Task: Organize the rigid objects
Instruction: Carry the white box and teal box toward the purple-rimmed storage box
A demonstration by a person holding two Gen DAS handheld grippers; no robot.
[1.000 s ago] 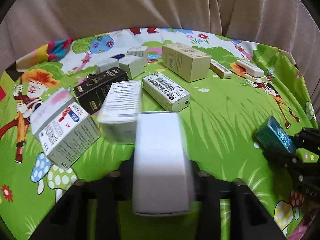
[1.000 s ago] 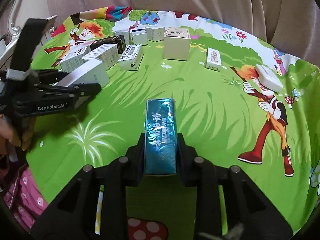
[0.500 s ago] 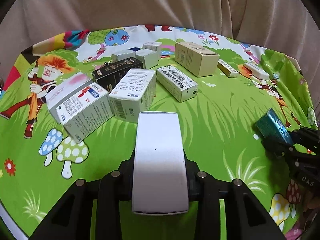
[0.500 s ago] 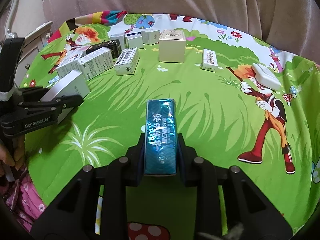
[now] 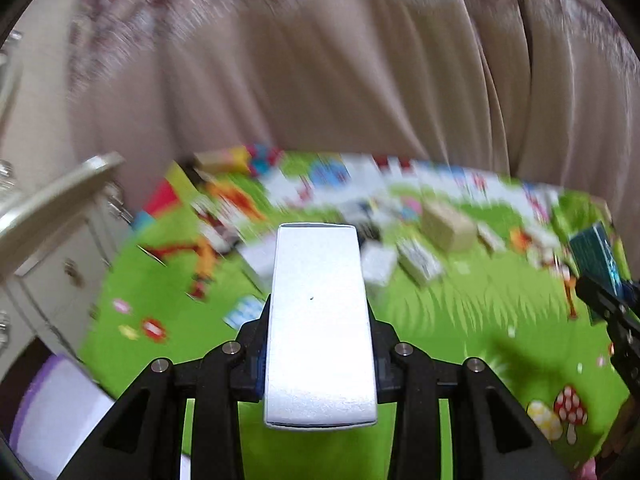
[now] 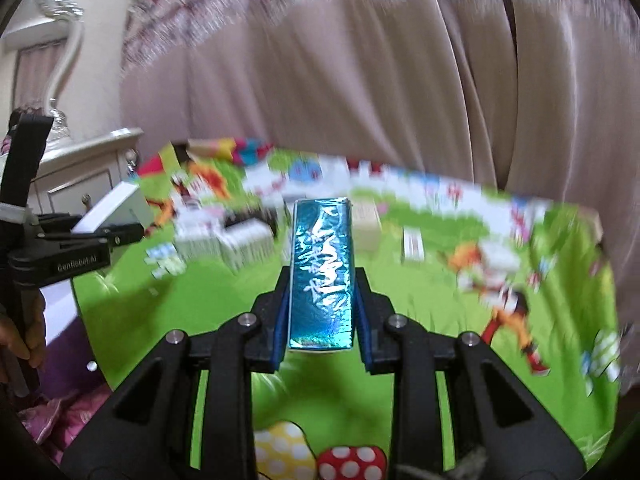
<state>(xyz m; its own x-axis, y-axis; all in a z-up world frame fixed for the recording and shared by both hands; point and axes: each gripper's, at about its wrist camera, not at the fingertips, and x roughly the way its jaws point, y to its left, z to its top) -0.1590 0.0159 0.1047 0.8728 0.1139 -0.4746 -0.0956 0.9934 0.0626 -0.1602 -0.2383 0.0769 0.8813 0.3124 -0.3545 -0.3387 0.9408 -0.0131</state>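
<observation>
My left gripper (image 5: 319, 344) is shut on a plain white box (image 5: 318, 320) and holds it well above the table. My right gripper (image 6: 322, 312) is shut on a shiny blue foil box (image 6: 322, 272), also held high. In the right wrist view the left gripper (image 6: 108, 236) with its white box (image 6: 116, 206) shows at the left. In the left wrist view the blue box (image 5: 596, 258) shows at the right edge. Several small boxes (image 6: 240, 242) lie blurred in a row at the far left of the green cartoon cloth (image 6: 208, 300).
A tan carton (image 5: 448, 226) and other blurred boxes lie toward the back of the cloth. A pink curtain (image 6: 360, 80) hangs behind the table. A white cabinet (image 6: 80, 168) stands at the left, beyond the table's edge.
Both grippers have risen and pulled back from the table, keeping their boxes. The views now tilt up toward the curtain and are blurred by motion.
</observation>
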